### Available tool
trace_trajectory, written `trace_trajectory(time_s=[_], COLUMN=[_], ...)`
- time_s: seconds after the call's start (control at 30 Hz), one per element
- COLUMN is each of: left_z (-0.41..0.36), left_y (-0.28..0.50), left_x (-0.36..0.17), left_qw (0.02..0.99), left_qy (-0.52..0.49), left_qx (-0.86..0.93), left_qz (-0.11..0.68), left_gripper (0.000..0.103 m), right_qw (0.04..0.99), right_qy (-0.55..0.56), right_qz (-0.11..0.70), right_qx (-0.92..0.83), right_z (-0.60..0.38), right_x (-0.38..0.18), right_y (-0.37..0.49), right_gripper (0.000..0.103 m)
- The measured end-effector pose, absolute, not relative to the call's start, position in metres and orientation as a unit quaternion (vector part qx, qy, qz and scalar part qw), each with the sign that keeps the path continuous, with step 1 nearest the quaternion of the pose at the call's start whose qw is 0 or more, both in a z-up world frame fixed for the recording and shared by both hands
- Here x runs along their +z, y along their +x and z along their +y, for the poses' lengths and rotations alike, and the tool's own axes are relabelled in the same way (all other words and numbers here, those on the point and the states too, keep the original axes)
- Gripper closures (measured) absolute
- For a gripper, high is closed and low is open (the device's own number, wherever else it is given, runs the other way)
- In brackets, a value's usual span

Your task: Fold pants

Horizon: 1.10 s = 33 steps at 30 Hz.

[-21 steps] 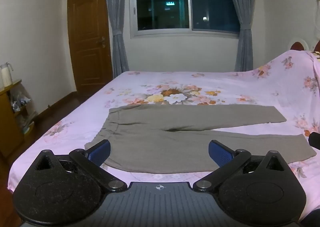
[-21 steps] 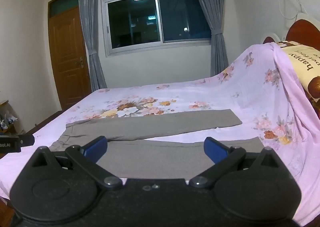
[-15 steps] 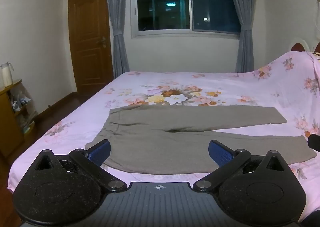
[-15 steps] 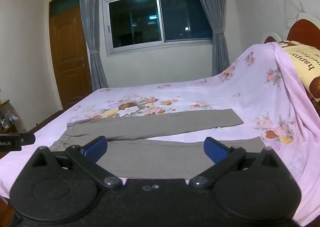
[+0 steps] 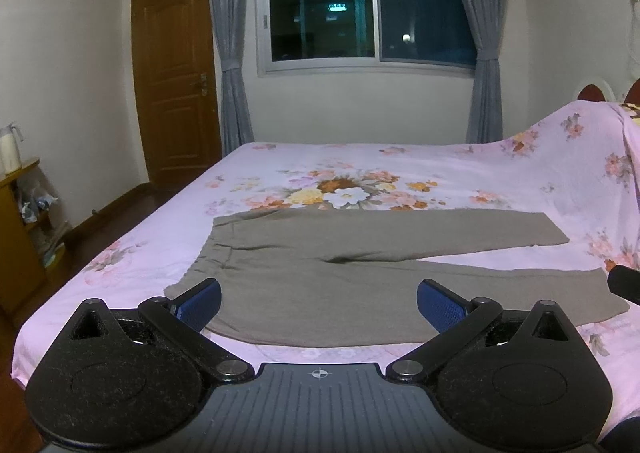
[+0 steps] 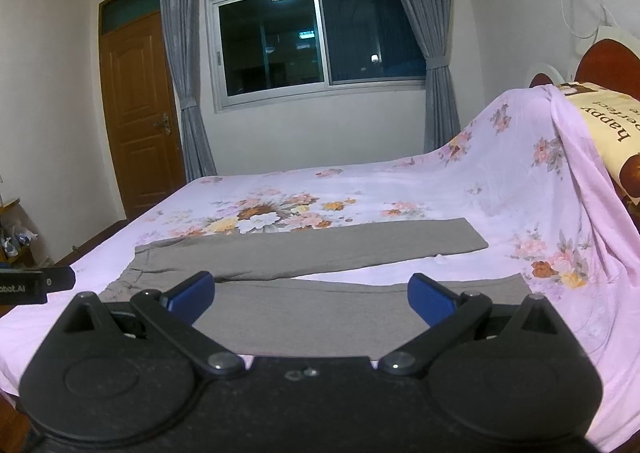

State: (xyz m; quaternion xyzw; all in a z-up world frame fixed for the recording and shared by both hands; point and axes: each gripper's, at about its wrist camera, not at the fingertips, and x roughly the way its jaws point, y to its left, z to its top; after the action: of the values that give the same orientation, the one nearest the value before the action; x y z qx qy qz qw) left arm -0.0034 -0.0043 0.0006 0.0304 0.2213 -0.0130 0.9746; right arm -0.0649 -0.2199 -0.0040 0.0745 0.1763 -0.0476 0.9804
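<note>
Pants [image 5: 360,277] lie flat beyond both sets of fingers, legs spread apart on the bed [image 5: 360,161]. Left gripper [image 5: 319,303] and right gripper [image 6: 311,295] fingers stand apart, holding nothing. Fabric appears soft, light and limp; grasp at the waistband and near-leg hem.

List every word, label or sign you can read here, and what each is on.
"happy", upside down, on the pillow.
A second upside-down line beneath it, cut off, roughly "perfect".
"obot.AI", cut off, and "0" on the left hand-held gripper at the frame edge.
Green sign through the window: too blurred.
</note>
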Motion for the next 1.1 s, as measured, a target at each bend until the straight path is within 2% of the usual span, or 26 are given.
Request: trace_trajectory(time_s=[0.3,0.7,1.1], left_z=[-0.004,-0.004,0.0], left_y=[-0.006,0.002,0.022], left_x=[0.001,-0.005,-0.013], left_qw=[0.979,0.977,0.974], left_qy=[0.021,0.062,0.052], left_qx=[-0.014,-0.008,-0.006], left_qz=[0.204,0.202,0.222], left_gripper=[0.0,0.0,0.0], right_qw=[0.978,0.979,0.98], right_qy=[0.079,0.063,0.078], right_qz=[0.189,0.185,0.181], right_qx=[-0.046,-0.051,-0.037], right_z=[-0.223,-0.225,-0.228], right_x=[-0.005,-0.012,-0.017], right_y=[-0.063,-0.053,-0.039], right_gripper=[0.0,0.0,0.0])
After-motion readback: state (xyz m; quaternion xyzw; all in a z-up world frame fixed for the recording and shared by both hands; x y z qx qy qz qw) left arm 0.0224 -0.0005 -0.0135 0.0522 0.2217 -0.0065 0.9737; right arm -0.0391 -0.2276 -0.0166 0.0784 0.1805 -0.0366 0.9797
